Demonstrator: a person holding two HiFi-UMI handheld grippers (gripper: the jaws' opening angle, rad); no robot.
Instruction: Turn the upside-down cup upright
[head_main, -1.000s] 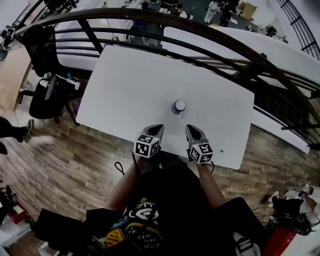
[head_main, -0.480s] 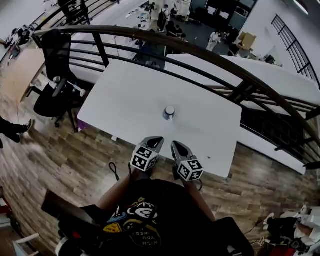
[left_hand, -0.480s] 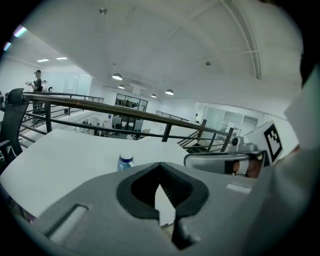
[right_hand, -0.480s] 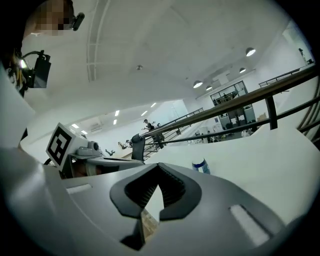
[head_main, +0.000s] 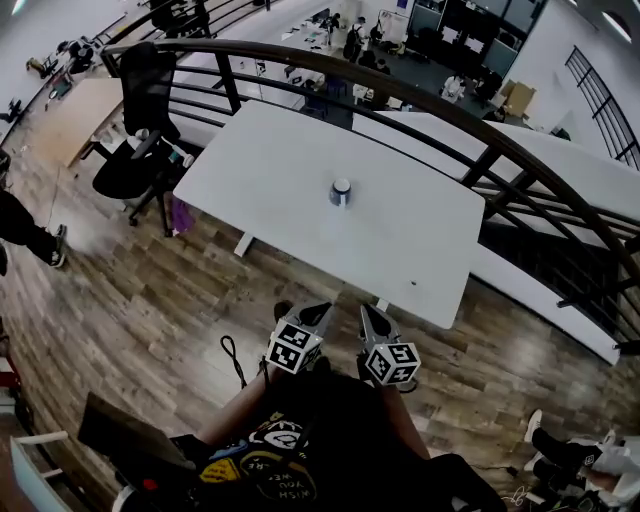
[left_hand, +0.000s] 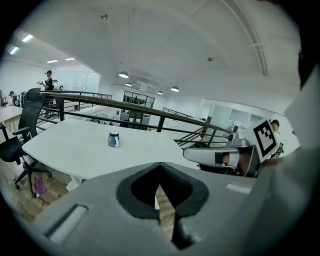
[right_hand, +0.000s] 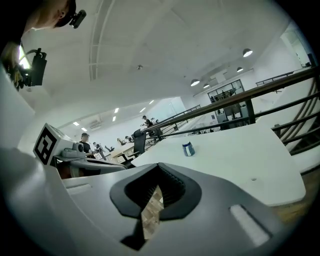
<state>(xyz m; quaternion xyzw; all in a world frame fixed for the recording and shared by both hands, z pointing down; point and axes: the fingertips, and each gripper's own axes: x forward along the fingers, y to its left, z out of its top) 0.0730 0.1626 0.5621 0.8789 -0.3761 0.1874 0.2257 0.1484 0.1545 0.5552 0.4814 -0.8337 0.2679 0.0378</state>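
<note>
Seen from above, a person in a black shirt (head_main: 320, 440) holds two grippers out in front, side by side, each carrying a marker cube. The left gripper (head_main: 319, 310) has its jaws pressed together with nothing between them, as its own view (left_hand: 160, 172) shows. The right gripper (head_main: 370, 313) is likewise closed and empty (right_hand: 159, 171). Both hang over the wood floor (head_main: 150, 290), short of the near edge of a white table (head_main: 270, 170). The cup (head_main: 341, 191), blue with a white end on top, stands alone near the middle of the table, well apart from both grippers (left_hand: 113, 139) (right_hand: 187, 148); which way up it stands is unclear. A black chair (head_main: 135, 150) sits at the table's left end. A dark railing (head_main: 420, 100) curves behind the table.
</note>
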